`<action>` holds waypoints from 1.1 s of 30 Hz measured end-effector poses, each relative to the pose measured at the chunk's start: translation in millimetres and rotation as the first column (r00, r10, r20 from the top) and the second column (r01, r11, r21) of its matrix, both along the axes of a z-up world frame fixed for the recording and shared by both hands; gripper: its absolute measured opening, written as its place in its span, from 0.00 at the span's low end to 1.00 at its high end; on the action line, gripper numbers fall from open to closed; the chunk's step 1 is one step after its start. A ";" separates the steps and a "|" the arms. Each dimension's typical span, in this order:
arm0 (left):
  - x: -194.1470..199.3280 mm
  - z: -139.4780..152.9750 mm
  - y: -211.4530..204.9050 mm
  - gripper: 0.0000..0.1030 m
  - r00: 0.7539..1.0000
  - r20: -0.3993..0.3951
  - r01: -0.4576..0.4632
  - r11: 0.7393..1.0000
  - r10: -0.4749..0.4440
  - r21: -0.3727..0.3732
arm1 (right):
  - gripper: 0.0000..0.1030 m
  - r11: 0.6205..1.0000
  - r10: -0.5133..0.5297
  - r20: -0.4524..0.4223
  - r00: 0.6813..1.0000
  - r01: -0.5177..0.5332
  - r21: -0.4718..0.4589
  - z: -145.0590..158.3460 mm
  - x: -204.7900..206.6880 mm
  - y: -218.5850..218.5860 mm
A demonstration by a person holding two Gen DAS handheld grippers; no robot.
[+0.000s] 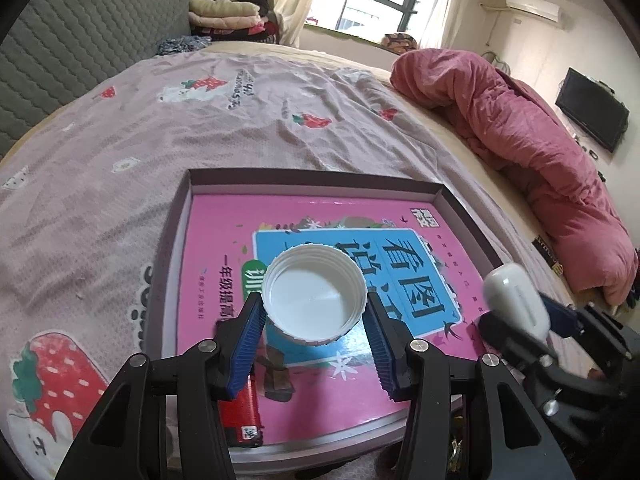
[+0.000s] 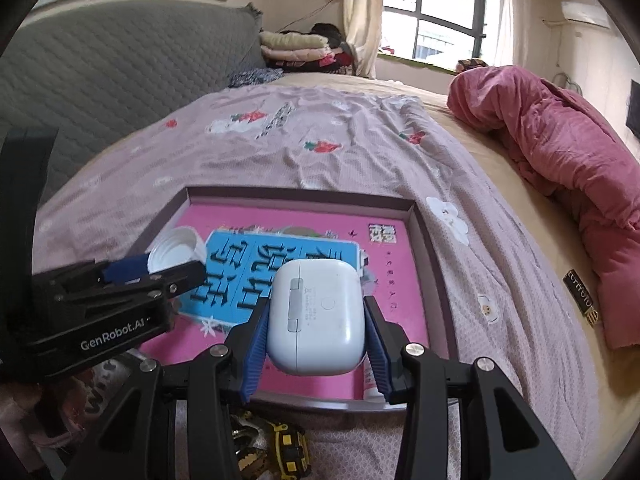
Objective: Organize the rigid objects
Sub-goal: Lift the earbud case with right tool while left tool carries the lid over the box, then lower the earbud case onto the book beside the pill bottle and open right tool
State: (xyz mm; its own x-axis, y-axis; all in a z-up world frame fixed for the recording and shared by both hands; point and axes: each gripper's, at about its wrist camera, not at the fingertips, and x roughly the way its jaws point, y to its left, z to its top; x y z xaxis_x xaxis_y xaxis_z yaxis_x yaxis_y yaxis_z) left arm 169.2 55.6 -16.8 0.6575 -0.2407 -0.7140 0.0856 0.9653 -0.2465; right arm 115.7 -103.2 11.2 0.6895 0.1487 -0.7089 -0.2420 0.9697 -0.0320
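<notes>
Left gripper (image 1: 314,316) pinching a white cap (image 1: 315,294) mouth-up, right gripper (image 2: 316,330) clamped on a white earbud case (image 2: 315,316), both hanging over the pink book (image 1: 224,232) inside the shallow tray (image 1: 312,178), tray on the bed's pinkish sheet (image 1: 160,128), red quilt (image 1: 540,152) piled at the far right edge
</notes>
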 end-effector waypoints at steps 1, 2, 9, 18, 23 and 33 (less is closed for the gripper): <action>0.2 -0.9 -1.1 0.50 1.000 -0.002 0.004 1.000 -0.004 0.001 | 0.43 1.000 0.005 -0.005 1.000 -0.005 -0.005 -2.7 -0.1 1.3; 0.6 -1.9 -2.3 0.50 1.000 -0.005 0.008 1.000 -0.008 0.002 | 0.43 1.000 0.009 -0.012 1.000 -0.010 -0.007 -4.6 -0.3 1.9; 1.9 -8.4 -4.6 0.50 0.999 -0.024 0.021 1.000 -0.021 -0.004 | 0.43 1.000 0.020 -0.081 0.996 -0.018 0.018 -19.5 3.6 3.1; 4.2 -14.5 -4.3 0.50 0.999 -0.043 0.021 1.000 -0.022 -0.018 | 0.43 0.999 0.032 -0.124 0.992 -0.032 0.006 -33.4 8.5 4.9; 6.2 -19.2 -9.2 0.50 0.997 -0.060 0.037 0.999 -0.038 -0.030 | 0.43 1.000 0.023 -0.152 0.988 -0.022 0.010 -38.6 12.0 3.6; 6.5 -25.3 -15.9 0.50 0.994 -0.087 0.059 0.998 -0.062 -0.028 | 0.43 1.000 -0.007 -0.188 0.982 0.002 -0.024 -44.2 21.4 -3.8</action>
